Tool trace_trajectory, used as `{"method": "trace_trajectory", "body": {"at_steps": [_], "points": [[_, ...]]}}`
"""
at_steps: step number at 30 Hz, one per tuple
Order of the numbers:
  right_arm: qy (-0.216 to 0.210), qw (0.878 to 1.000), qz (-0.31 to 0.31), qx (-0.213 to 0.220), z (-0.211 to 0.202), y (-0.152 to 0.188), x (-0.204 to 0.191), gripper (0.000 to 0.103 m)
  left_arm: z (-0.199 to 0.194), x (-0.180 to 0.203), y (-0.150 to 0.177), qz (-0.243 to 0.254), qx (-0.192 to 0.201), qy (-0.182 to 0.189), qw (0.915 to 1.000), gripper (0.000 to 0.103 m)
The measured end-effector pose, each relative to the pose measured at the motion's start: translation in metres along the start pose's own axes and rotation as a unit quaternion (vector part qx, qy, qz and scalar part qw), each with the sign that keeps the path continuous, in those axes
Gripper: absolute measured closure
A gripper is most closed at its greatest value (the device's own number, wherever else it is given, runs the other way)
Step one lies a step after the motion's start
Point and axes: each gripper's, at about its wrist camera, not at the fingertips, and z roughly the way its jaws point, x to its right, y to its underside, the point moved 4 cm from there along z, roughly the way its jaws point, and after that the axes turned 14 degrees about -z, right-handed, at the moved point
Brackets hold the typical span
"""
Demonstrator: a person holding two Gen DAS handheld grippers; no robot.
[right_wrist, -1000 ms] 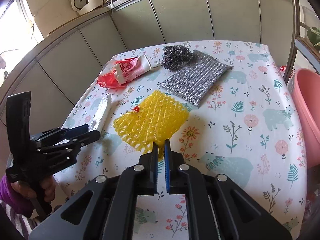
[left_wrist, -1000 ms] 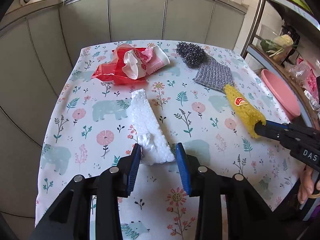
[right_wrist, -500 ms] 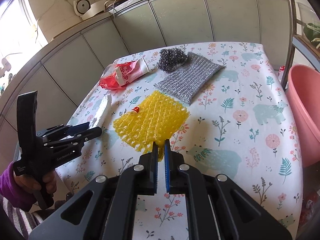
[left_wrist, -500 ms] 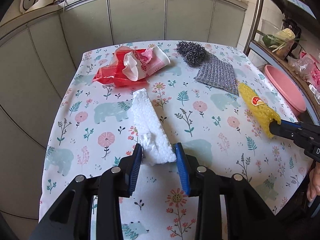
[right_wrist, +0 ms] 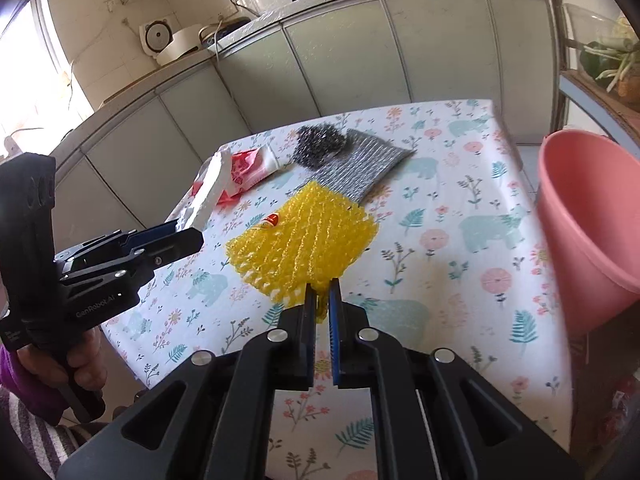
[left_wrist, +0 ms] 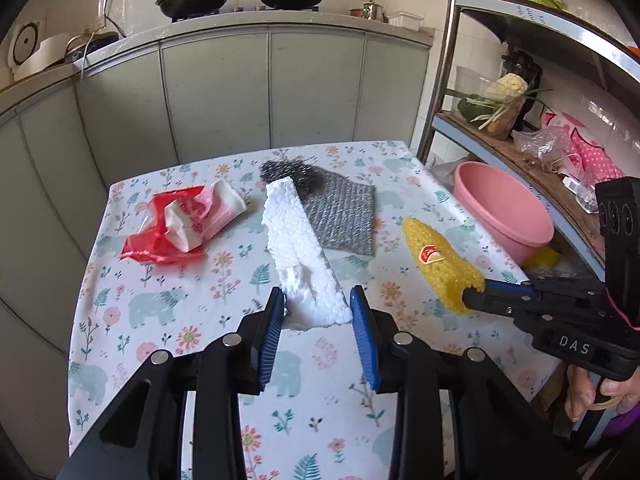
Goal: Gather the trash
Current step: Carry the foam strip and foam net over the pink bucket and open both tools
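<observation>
Yellow mesh (right_wrist: 304,246), white foam (left_wrist: 302,256), pink tub (left_wrist: 504,212) – floral cloth (left_wrist: 208,292).

The floral-clothed table (left_wrist: 224,280) carries a red wrapper (left_wrist: 180,224), steel scourer (right_wrist: 318,146), and perhaps a grey cloth (left_wrist: 344,216).

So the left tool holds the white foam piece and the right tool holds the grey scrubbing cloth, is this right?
Not quite. The right tool is shut on the yellow mesh, as the right wrist view shows; the grey scrubbing cloth lies on the table. The left tool does hold the white foam piece.
</observation>
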Motion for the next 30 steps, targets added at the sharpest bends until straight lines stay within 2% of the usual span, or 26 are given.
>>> {"method": "trace_trajectory", "body": {"at_steps": [4, 11, 20, 30], "points": [[0.019, 1.000, 0.016, 0.014, -0.015, 0.000, 0.015, 0.097, 0.003, 0.029, -0.011, 0.017, 0.014, 0.031, 0.9993, 0.069], [0.077, 0.995, 0.044, 0.050, -0.052, -0.003, 0.056, 0.097, 0.012, 0.082, -0.028, 0.046, 0.034, 0.086, 0.9947, 0.069], [0.172, 0.978, 0.080, 0.084, -0.097, -0.006, 0.118, 0.097, 0.032, 0.153, -0.048, 0.081, 0.047, 0.148, 0.9844, 0.069], [0.243, 0.959, 0.109, 0.099, -0.112, -0.004, 0.171, 0.097, 0.073, 0.219, -0.055, 0.104, 0.037, 0.197, 0.9741, 0.069]]}}
